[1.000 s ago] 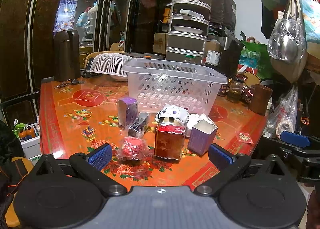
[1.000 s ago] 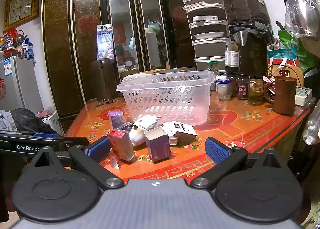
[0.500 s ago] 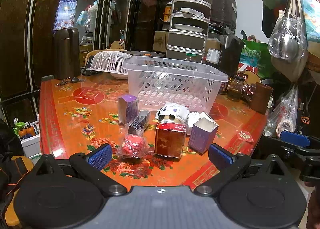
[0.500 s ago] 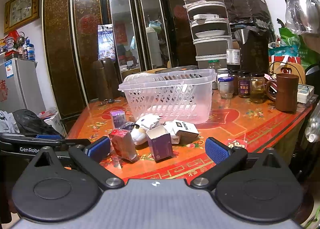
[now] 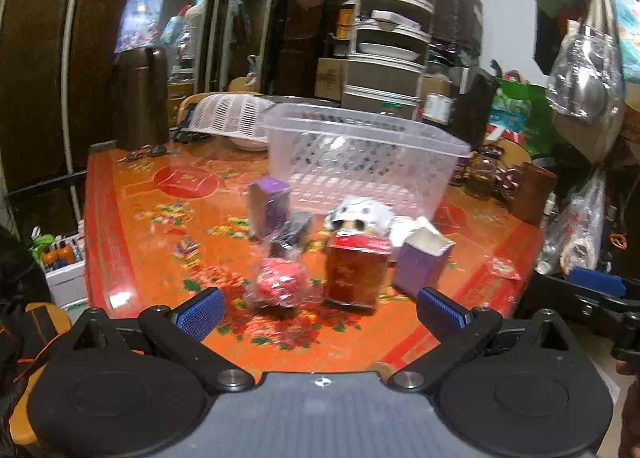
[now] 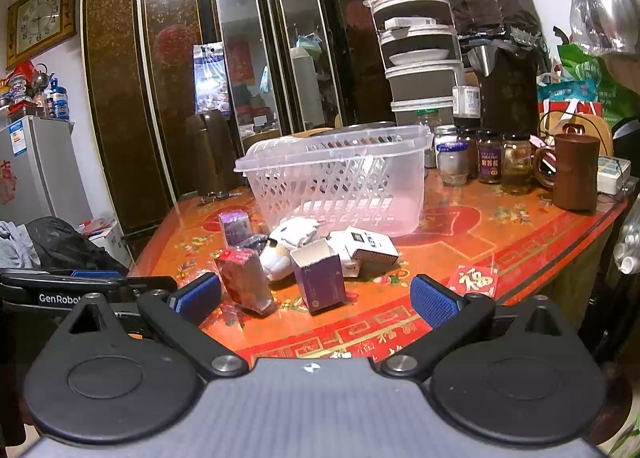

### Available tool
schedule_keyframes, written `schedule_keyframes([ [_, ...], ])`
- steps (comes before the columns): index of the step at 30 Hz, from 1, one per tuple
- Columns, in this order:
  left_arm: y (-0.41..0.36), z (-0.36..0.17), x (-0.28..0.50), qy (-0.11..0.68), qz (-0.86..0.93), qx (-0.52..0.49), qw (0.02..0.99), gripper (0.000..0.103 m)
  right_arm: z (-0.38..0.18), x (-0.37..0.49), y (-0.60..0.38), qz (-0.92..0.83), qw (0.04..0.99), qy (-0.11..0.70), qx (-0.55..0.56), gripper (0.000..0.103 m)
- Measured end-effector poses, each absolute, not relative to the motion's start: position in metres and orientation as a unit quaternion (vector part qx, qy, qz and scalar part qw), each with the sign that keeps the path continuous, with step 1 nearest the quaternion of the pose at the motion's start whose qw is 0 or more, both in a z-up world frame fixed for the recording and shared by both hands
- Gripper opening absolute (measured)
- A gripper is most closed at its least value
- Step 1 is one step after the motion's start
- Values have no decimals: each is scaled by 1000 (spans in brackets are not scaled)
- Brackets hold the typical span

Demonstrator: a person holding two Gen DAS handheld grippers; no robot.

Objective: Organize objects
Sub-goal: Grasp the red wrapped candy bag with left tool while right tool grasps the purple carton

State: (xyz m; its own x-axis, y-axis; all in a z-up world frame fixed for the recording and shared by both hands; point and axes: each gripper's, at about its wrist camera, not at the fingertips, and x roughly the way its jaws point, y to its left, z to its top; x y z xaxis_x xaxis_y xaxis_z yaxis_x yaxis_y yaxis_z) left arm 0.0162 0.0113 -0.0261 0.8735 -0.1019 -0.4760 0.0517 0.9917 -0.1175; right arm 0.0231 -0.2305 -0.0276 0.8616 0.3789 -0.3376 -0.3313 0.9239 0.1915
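Observation:
A clear plastic basket (image 5: 360, 154) (image 6: 340, 182) stands empty on the orange table (image 5: 160, 226). In front of it lies a cluster: a red box (image 5: 354, 272) (image 6: 244, 278), an open purple box (image 5: 422, 266) (image 6: 320, 278), a second purple box (image 5: 268, 208) (image 6: 234, 224), a pink wrapped ball (image 5: 280, 284), a white plush toy (image 5: 360, 214) (image 6: 288, 242), a dark packet (image 5: 294, 230) and white boxes (image 6: 368, 250). My left gripper (image 5: 320, 310) is open and empty, just short of the ball and red box. My right gripper (image 6: 316, 298) is open and empty, near the table's front edge.
Glass jars (image 6: 488, 158) and a brown mug (image 6: 572, 174) stand at the right. A brown thermos (image 5: 140, 98), keys (image 5: 144, 152) and a white mesh cover (image 5: 228, 114) sit at the back left. A red paper (image 6: 474, 280) lies near the edge. A tiered food rack (image 6: 416, 38) stands behind.
Both grippers have moved slightly closer to the cluster, and the left view is now motion-blurred. Nothing on the table has moved. Both grippers stay open.

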Motion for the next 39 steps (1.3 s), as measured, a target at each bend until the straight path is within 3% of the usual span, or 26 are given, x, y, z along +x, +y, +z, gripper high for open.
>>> schedule_keyframes([
  [10,31,-29,31,213,-47,-38,975,98,-43,41,-235,195,961,161,111,103],
  [16,34,-37,49,231,-44,-32,971,97,-42,61,-221,197,968,138,71,103],
  [19,37,-45,60,252,-52,-39,966,92,-50,74,-226,201,964,157,77,98],
  [28,22,-60,84,291,-79,4,954,91,-73,79,-231,207,959,179,75,97],
  [30,22,-63,88,298,-78,5,951,87,-76,82,-229,207,957,190,68,97],
  [35,29,-65,99,311,-66,3,948,59,-81,88,-223,208,955,201,59,97],
  [39,30,-66,106,316,-67,3,946,53,-80,93,-215,207,956,201,44,97],
])
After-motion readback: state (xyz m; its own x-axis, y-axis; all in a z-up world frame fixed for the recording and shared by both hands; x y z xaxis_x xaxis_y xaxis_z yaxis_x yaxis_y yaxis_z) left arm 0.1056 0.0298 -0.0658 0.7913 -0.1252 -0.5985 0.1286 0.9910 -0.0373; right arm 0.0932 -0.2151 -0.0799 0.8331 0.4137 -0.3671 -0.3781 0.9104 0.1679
